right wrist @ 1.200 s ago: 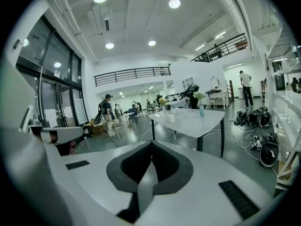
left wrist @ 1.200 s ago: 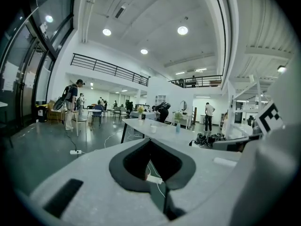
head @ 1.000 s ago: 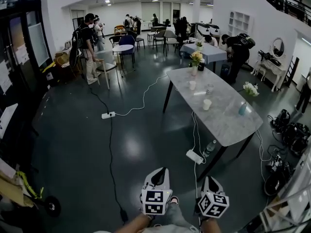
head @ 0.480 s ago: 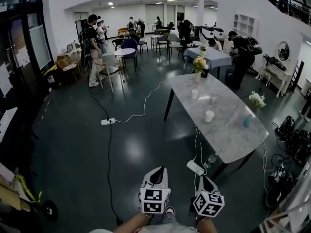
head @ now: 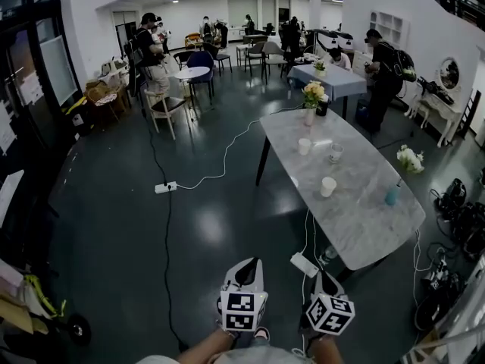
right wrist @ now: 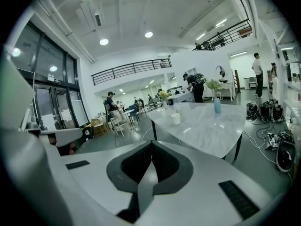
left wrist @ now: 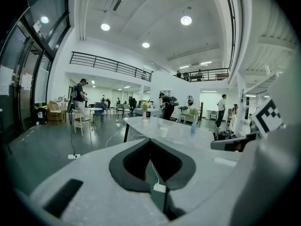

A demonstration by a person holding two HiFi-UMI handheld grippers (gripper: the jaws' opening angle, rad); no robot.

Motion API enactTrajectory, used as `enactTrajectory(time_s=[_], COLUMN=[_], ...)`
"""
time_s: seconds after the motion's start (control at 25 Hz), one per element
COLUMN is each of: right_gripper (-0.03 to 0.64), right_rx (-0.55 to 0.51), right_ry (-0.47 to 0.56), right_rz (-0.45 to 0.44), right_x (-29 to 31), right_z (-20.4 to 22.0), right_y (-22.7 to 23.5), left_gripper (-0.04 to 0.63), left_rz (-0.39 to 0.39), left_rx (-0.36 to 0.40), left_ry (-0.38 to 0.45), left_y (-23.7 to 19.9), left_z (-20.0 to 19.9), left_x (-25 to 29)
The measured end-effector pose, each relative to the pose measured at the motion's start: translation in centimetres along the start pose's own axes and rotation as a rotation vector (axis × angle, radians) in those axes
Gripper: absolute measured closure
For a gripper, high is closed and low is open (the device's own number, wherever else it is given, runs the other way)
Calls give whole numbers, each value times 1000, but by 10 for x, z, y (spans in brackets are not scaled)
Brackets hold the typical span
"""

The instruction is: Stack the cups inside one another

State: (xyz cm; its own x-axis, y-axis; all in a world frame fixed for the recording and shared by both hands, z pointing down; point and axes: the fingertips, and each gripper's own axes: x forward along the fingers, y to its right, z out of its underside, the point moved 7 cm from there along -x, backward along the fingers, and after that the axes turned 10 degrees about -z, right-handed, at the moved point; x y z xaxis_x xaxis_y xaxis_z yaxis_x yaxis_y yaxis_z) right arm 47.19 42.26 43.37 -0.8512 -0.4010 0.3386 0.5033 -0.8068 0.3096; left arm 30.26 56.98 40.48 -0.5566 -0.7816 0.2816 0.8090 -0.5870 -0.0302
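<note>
Floor (head: pixel 212 226) open up to table (head: pixel 364 230) edge, cups (head: pixel 327 186) mid-top — well ahead

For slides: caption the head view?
Left gripper and right gripper, jaws shut, empty, short of the marble table bearing the cups.
</note>
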Motion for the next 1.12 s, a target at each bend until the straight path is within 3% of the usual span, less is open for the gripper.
enactTrajectory(time_s=[0.64,1.12], right_gripper=[609,609], right_rx=[91,65], right_ry=[-3,-21], right_rz=[29,78], right_x=[61,119], right_z=[-33,-53], right_y=[70,75], left_gripper=[598,598], left_rz=[10,81], left_rx=[40,47], left_ry=[-67,-69], left_y=[20,8], left_z=[-7,-26], left_x=[89,166])
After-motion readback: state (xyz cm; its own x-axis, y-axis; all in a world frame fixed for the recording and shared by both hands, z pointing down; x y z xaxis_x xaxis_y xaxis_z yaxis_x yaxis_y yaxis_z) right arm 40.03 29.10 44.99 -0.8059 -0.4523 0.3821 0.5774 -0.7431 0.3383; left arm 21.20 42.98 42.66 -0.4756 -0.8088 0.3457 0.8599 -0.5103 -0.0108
